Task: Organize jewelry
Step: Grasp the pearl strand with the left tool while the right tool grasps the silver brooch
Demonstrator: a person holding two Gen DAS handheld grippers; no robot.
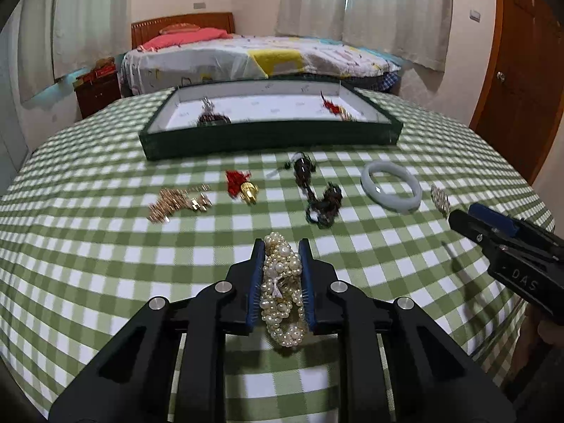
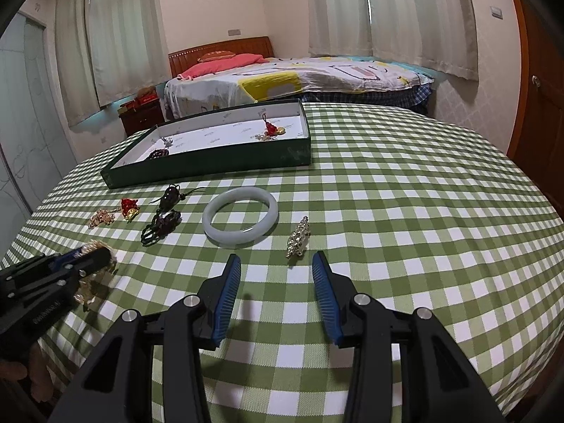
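My left gripper is shut on a pearl bracelet just above the checked cloth; it also shows in the right wrist view. My right gripper is open and empty, just short of a small gold brooch and a pale jade bangle. A green tray with a white floor stands further back, holding a dark bead piece and a red-tasselled charm. On the cloth lie a gold chain, a red-and-gold charm and a dark corded pendant.
The table carries a green-and-white checked cloth. A bed stands behind the table, a small wooden cabinet to the left and a wooden door on the right.
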